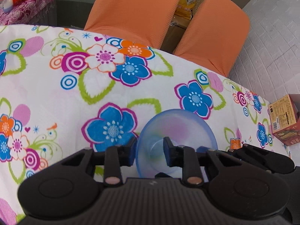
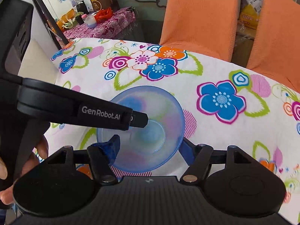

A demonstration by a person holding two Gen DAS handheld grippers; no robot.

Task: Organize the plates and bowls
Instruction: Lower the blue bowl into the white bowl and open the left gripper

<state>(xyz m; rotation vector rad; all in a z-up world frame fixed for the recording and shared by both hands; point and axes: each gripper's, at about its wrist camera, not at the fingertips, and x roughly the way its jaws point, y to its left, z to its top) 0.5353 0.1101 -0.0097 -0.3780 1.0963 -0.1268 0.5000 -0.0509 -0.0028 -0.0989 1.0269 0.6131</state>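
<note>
Here the left hand-held gripper [image 1: 149, 149] pinches the translucent blue bowl's [image 1: 180, 125] near wall above the floral counter [image 1: 56, 86]; the right hand-held gripper [image 2: 148, 148] straddles it, spread. Keep the rim level and move slowly.

Translucent blue bowl [image 2: 142, 129] on the flowered bench [image 2: 215, 71], between the spread right tongs [image 2: 150, 146]. Left tongs [image 2: 138, 120] reaching over its rim from the left. Orange chairs [image 2: 198, 15] behind.
</note>
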